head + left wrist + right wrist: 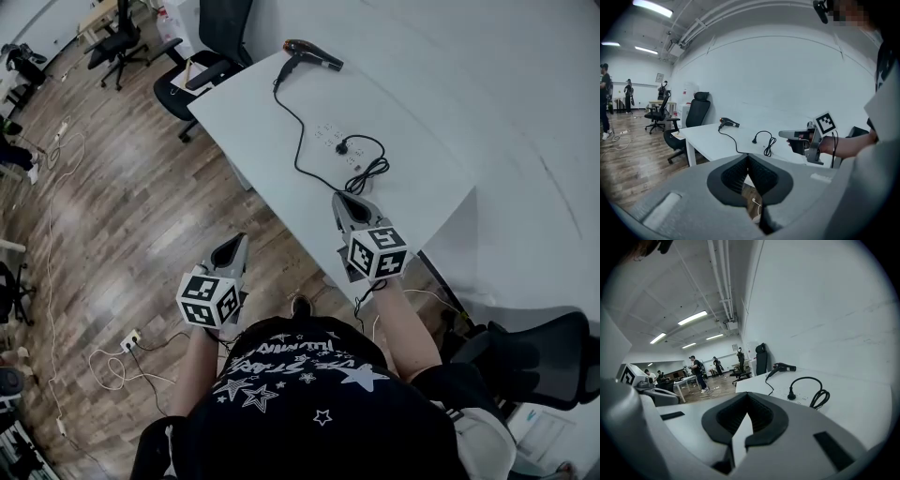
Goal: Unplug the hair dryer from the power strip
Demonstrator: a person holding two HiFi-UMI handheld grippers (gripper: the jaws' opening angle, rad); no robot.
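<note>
A black hair dryer (312, 54) lies at the far end of the white table (422, 178). Its black cord runs to a plug (343, 147) seated in a white power strip (330, 136), with spare cord bundled beside it (372, 170). My right gripper (345, 201) is shut and empty, its tips over the table's near edge, short of the plug. My left gripper (232, 247) is also shut and empty, hanging over the wooden floor left of the table. The right gripper view shows the plug (791, 396) and dryer (783, 367) ahead. The left gripper view shows the dryer (729, 123) and the right gripper (786, 135).
A black office chair (211, 56) stands at the table's far left corner, another chair (534, 361) at my right. A floor power strip with white cables (129, 340) lies on the wood floor. A white wall runs behind the table. People stand far off (696, 369).
</note>
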